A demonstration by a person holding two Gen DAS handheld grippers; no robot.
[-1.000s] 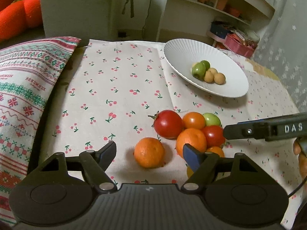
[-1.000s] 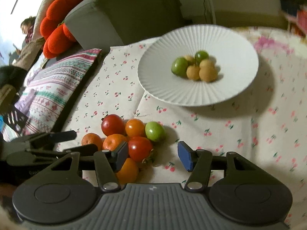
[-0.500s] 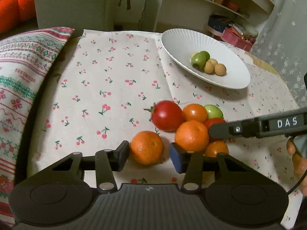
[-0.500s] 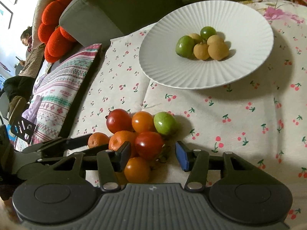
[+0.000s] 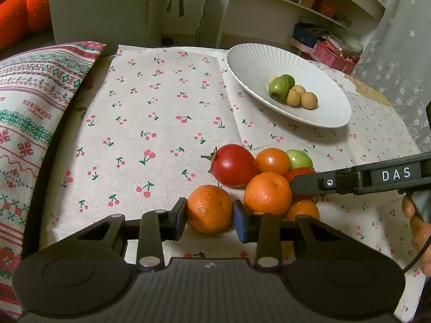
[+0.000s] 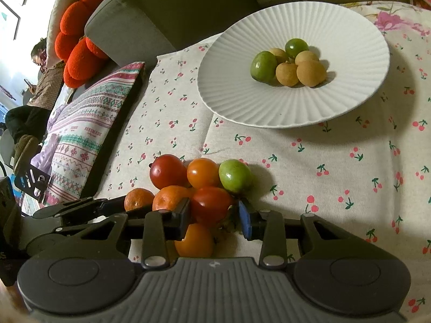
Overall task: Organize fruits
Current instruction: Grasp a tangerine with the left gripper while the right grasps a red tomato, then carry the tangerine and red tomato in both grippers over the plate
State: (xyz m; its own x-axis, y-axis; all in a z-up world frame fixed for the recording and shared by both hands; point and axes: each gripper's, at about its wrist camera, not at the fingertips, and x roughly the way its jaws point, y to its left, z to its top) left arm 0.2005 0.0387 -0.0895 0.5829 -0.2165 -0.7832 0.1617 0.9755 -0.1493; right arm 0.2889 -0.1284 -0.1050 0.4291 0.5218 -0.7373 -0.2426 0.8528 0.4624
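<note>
Partly done: six small fruits on plate [image 6: 269,113] toward bench's far edge; seven left. Left claw [image 5: 209,219] grasping mandarin [image 5: 209,208]; right claw [image 6: 215,215] released around red tomato [image 6: 211,204].

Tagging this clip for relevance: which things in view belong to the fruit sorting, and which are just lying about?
Part of the job:
- left gripper, closed around a tangerine
- right gripper, straddling a red tomato
- the remaining fruit pile on the cloth
- white plate holding small green and tan fruits

Just lying about:
- patterned cushion
- orange pillow
- shelves
</note>
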